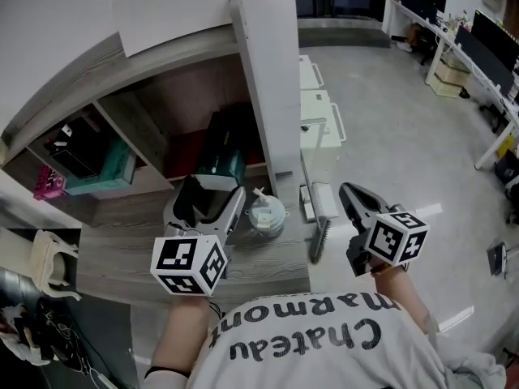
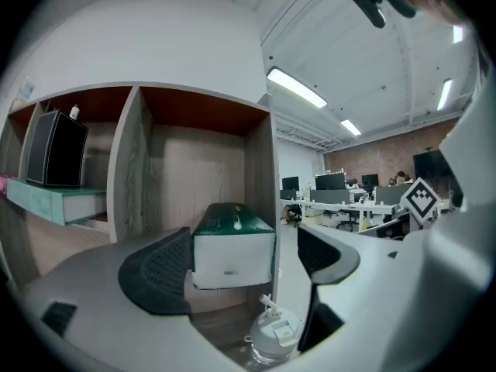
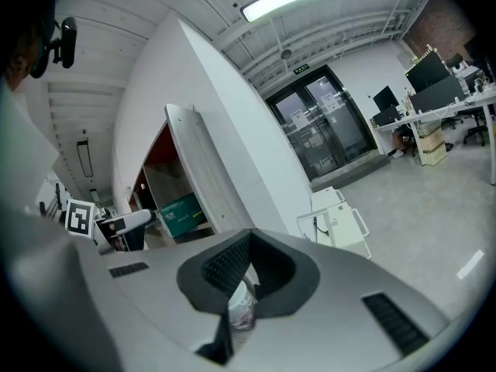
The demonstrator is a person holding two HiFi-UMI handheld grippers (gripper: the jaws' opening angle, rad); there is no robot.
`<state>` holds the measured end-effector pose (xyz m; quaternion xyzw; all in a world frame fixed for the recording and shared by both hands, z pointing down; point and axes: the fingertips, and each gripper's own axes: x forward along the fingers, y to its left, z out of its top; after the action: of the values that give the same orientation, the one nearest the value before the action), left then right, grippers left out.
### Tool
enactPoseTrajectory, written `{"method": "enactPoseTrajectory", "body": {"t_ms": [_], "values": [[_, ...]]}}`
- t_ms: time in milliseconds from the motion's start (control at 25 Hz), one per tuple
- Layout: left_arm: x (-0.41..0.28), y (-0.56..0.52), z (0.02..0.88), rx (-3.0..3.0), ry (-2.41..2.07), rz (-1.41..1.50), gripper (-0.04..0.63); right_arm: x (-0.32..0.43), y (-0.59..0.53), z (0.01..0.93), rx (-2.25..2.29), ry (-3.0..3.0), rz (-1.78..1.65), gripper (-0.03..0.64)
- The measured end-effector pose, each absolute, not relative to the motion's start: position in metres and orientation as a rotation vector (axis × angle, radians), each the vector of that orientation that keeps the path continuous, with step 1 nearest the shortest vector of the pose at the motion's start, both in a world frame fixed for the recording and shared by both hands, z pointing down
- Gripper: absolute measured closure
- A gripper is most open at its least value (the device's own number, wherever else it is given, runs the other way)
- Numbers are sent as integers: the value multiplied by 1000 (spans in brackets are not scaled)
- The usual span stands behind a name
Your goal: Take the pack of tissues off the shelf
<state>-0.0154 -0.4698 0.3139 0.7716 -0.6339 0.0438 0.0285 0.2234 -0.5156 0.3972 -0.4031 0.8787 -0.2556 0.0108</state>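
Plainly the left gripper [image 2: 242, 239] is the one placed for this: its jaws stand wide apart with nothing pressed between the pads, and they point almost level into the right-hand compartment of the shelf [image 2: 128, 169]. Straight ahead of them, framed in the gap but clear of both pads, sits the pack of tissues [image 2: 232, 250]. It is green on top, its white short end faces the jaws, and its long axis runs away into the compartment. So the coming move looks like a straight push forward until the pads flank the pack's two long sides. Below the jaws and a little right stands a clear lidded bottle [image 2: 273, 333], something to pass over. Further right, the right gripper [image 3: 249, 242] has its jaws closed together on nothing, off to the side of the shelf and well apart from the pack
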Motion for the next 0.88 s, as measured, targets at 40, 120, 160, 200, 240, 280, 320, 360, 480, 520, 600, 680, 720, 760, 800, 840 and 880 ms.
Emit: {"method": "enactPoseTrajectory", "body": {"t_ms": [40, 120, 160, 200, 240, 280, 320, 360, 480, 520, 600, 680, 720, 760, 800, 840, 880], "values": [[-17, -473, 313, 2375, -1975, 147, 191, 225, -516, 398, -1258, 2741, -799, 609], [-18, -478, 312, 2364, -1991, 161, 178, 229, -517, 399, -1263, 2738, -803, 608], [-17, -480, 313, 2360, -1991, 167, 172, 232, -517, 400, -1267, 2735, -806, 608], [-16, -482, 314, 2355, -1989, 173, 165, 234, -517, 401, -1272, 2730, -809, 609], [-16, -483, 315, 2349, -1987, 176, 160, 237, -517, 402, -1275, 2724, -812, 608], [-15, -485, 316, 2343, -1986, 178, 155, 238, -517, 403, -1278, 2719, -815, 609], [-16, -487, 317, 2335, -1987, 182, 151, 240, -518, 404, -1280, 2714, -818, 609], [-17, -488, 318, 2327, -1990, 187, 149, 241, -518, 405, -1281, 2710, -821, 609], [-23, -494, 321, 2293, -2010, 189, 147, 244, -517, 409, -1290, 2704, -833, 609], [-24, -496, 322, 2284, -2011, 186, 147, 245, -517, 410, -1293, 2704, -835, 607], [-24, -501, 325, 2276, -1997, 186, 147, 247, -516, 411, -1302, 2702, -837, 608], [-21, -504, 330, 2276, -1974, 198, 147, 250, -515, 412, -1316, 2695, -839, 609], [-20, -506, 332, 2273, -1969, 203, 147, 252, -514, 413, -1324, 2692, -839, 609], [-20, -507, 334, 2269, -1971, 205, 147, 254, -514, 414, -1331, 2688, -839, 609], [-21, -509, 334, 2263, -1976, 201, 149, 256, -514, 414, -1336, 2684, -837, 609], [-22, -510, 334, 2258, -1980, 192, 149, 257, -514, 414, -1341, 2681, -836, 609], [-23, -511, 335, 2255, -1982, 183, 149, 259, -514, 414, -1346, 2678, -834, 609]]}}
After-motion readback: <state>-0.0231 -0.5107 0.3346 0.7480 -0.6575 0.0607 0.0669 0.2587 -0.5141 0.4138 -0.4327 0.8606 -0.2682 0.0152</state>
